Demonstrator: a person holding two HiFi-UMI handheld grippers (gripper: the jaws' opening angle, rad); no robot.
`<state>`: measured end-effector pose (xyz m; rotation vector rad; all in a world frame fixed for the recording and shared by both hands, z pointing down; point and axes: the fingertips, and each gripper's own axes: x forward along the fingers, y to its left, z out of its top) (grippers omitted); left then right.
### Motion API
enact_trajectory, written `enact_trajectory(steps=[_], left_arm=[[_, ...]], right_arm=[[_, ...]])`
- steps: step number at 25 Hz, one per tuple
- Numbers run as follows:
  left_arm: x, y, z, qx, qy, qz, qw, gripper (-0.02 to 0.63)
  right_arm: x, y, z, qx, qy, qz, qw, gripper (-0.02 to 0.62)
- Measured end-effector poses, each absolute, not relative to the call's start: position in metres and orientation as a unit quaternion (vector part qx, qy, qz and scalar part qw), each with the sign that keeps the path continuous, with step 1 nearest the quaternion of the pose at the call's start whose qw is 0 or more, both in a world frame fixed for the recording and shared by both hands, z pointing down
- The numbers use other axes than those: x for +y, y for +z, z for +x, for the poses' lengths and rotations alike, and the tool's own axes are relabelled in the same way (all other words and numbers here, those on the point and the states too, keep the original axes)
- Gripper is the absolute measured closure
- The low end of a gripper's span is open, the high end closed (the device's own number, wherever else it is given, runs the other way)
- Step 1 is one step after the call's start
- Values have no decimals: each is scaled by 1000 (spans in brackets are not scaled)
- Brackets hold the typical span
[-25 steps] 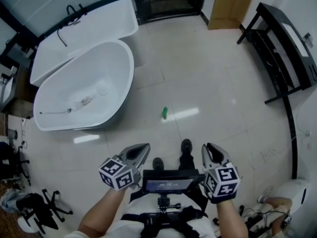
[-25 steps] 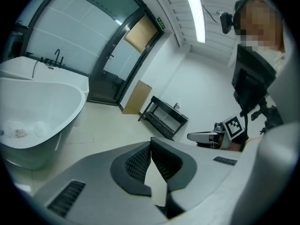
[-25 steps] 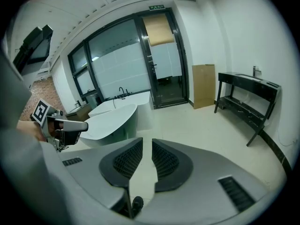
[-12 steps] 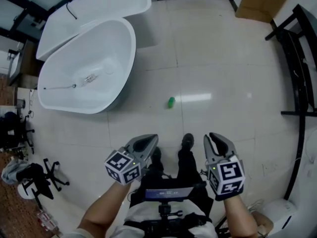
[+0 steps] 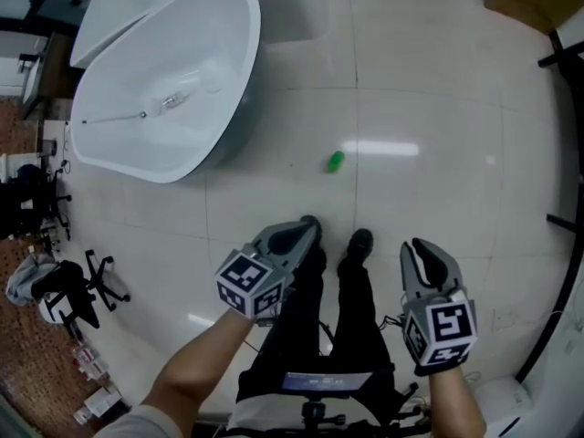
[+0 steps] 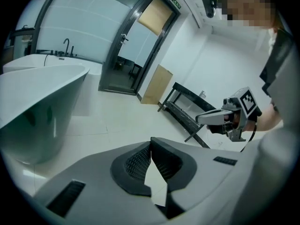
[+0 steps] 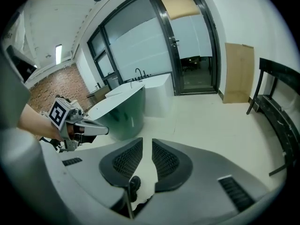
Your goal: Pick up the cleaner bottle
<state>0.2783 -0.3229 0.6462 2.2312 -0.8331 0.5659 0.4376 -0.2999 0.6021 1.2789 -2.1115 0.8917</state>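
The cleaner bottle (image 5: 336, 161), small and green, lies on the pale tiled floor to the right of the tub, ahead of the person's shoes (image 5: 360, 241). It appears in neither gripper view. My left gripper (image 5: 306, 231) hangs over the person's legs, well short of the bottle; its tips (image 6: 151, 142) touch with nothing between them. My right gripper (image 5: 422, 249) is held further right and lower. Its pads (image 7: 147, 142) stand a narrow slit apart, and only floor and a shoe show through. Each gripper sees the other: the right gripper (image 6: 201, 118) and the left gripper (image 7: 101, 130).
A white freestanding bathtub (image 5: 164, 71) fills the upper left, with a second white tub behind it. A black metal rack (image 7: 276, 111) stands along the right wall, and a cardboard panel (image 7: 238, 71) leans by the glass door. Black chair bases and clutter (image 5: 64, 299) sit at the left edge.
The head view has tipped further down and moved forward, so the tub and bottle sit higher and the legs show. Both grippers have come lower and stay side by side.
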Motion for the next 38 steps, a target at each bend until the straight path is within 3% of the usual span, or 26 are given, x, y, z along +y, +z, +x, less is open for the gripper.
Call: enact_trajectory(steps=[16,26,29,38], left_arm=[[-391,916,267,-320,307,826,348,601],[-423,1081,275,-343,362,797,341,328],[-425,1110,280,-350,371,794,331,301],[-440,1159,286,-380,389,784,298,301]], right_arm=[[-334,751,420,-747,375,472,281,528],[-332,840,417,-719,421,466,299,528],[-328,858,421,-711,426,473,298,528],[-313,884,437,-696,439,473,315,528]])
